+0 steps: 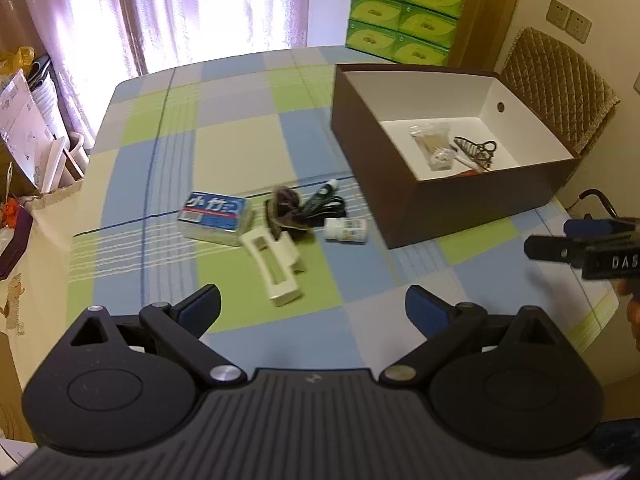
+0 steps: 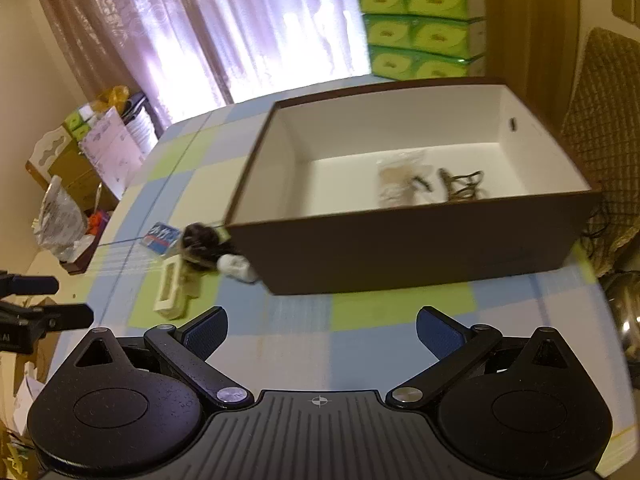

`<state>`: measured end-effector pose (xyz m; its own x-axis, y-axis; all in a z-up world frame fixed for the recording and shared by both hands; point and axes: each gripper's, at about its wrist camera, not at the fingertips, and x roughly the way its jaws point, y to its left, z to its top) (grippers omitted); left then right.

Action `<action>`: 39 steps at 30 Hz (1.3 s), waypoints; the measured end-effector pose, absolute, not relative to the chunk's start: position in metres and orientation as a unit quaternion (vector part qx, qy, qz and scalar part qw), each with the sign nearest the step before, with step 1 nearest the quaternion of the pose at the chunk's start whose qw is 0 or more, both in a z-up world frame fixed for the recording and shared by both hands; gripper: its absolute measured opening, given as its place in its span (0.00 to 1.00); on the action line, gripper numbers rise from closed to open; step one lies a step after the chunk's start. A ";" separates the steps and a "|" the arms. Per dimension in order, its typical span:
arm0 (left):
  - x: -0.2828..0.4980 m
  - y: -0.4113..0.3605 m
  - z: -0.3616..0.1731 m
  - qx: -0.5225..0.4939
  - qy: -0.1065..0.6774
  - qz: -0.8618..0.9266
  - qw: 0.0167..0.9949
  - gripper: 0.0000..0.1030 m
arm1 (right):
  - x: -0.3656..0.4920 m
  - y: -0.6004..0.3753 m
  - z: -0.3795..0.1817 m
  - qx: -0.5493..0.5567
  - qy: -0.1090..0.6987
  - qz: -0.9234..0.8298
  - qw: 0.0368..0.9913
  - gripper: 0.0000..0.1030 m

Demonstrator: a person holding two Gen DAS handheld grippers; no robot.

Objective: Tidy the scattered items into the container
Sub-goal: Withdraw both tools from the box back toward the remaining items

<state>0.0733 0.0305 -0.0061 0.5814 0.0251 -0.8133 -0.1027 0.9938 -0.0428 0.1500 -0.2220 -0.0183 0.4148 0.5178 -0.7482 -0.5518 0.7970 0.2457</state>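
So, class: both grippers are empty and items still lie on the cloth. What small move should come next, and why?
Probably lower the open left gripper onto the white clip: it lies nearest, directly ahead, outside the brown box.

We see checked tablecloth [image 1: 240,148], green tissue packs [image 1: 404,12] stacked behind, pink curtains [image 1: 160,12], quilted chair [image 1: 556,92], wall sockets [image 1: 568,20].

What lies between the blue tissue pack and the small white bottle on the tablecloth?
In the left wrist view, a dark tangled bundle lies between the blue tissue pack and the white bottle.
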 end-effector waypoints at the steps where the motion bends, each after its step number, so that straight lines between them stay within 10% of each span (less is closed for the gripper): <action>1: 0.072 0.036 -0.007 -0.042 0.456 0.036 0.888 0.94 | 0.146 -0.216 -0.020 -0.019 0.437 0.320 0.840 1.00; 28: 0.068 0.164 -0.075 -0.045 0.514 0.060 0.854 0.86 | 0.114 -0.065 -0.090 -0.058 0.458 0.365 0.808 1.00; 39: 0.069 0.200 -0.091 -0.064 0.532 0.074 0.841 0.86 | 0.122 -0.016 -0.109 -0.081 0.455 0.378 0.802 0.80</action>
<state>0.0689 0.1999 -0.0906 0.4232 0.0572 -0.9043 -0.1925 0.9809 -0.0280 0.1220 -0.0157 -0.1087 0.3002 0.5331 -0.7910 -0.6805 0.7008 0.2140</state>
